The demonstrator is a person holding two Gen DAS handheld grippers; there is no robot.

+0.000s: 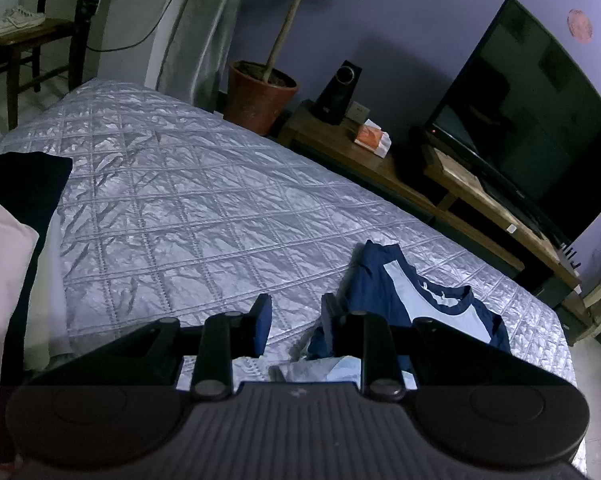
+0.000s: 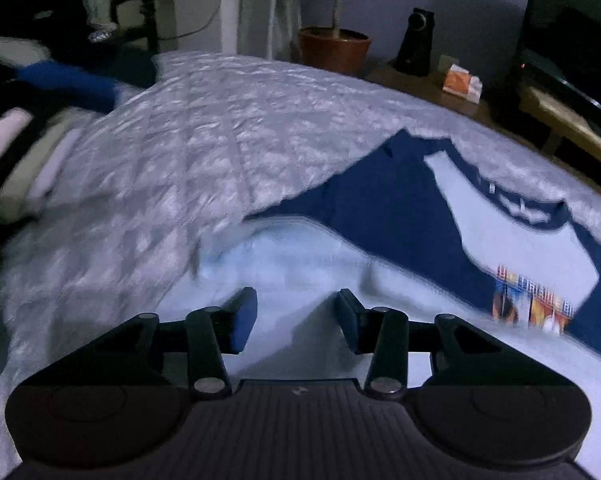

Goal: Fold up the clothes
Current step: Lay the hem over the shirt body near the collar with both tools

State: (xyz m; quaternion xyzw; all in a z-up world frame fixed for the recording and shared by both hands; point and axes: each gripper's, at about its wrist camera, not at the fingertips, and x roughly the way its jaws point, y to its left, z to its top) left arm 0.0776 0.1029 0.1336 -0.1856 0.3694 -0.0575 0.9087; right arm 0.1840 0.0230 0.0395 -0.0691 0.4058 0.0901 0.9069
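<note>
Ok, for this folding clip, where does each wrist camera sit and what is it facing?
Left wrist: behind the open left gripper, above the quilted bed, facing the TV; the shirt lies just right of its fingers.
Right wrist: behind the open right gripper, low over the shirt, blurred.
Shared: bed, shirt, plant pot, speaker, orange box.

Shirt (image 1: 384, 280) on bed (image 1: 180, 200) — television (image 1: 520, 112) beyond, right.

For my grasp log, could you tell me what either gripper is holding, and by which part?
Nothing: the left gripper and right gripper are both open above the navy-and-white T-shirt.
</note>
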